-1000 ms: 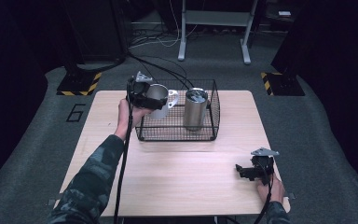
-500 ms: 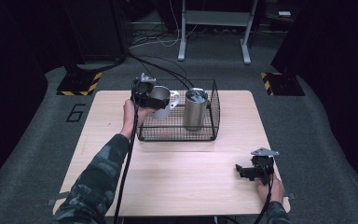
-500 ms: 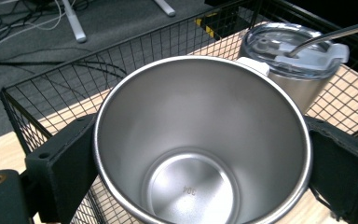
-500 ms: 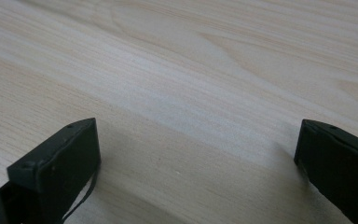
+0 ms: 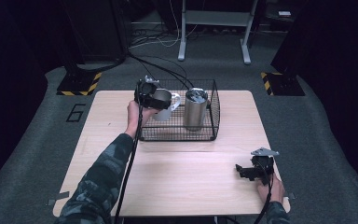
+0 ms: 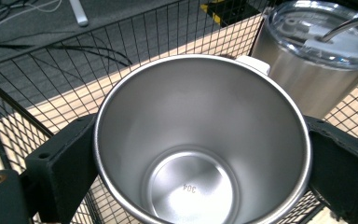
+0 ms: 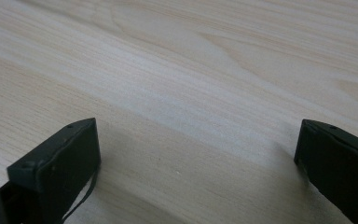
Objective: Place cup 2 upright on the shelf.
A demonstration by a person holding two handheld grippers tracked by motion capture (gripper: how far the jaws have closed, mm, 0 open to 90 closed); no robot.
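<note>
In the high view we see the left gripper point(image 5: 150, 96) at the upper middle of the frame, holding a steel mug point(image 5: 163, 103) over the left end of a black wire basket point(image 5: 205, 134) that stands on the wooden bench point(image 5: 177, 172). The mug's white handle points to the right, toward a tall steel tumbler point(image 5: 196, 109) standing upright inside the basket's right part. The left gripper view looks straight down the mug's point(image 6: 200, 144) long axis into its open mouth, so its length runs away from the camera; the black jaws press against its rim on both sides. On the inner bottom we read the stamp "304", upside down. This view also shows the tumbler's point(image 6: 307, 70) clear lid at upper right, which the high view leaves vague. A "6" is marked on the floor left of the bench. At lower right, the right gripper point(image 5: 251, 170) rests low on the bench, and its own view shows the jaws spread wide over bare wood point(image 7: 191, 93).
</note>
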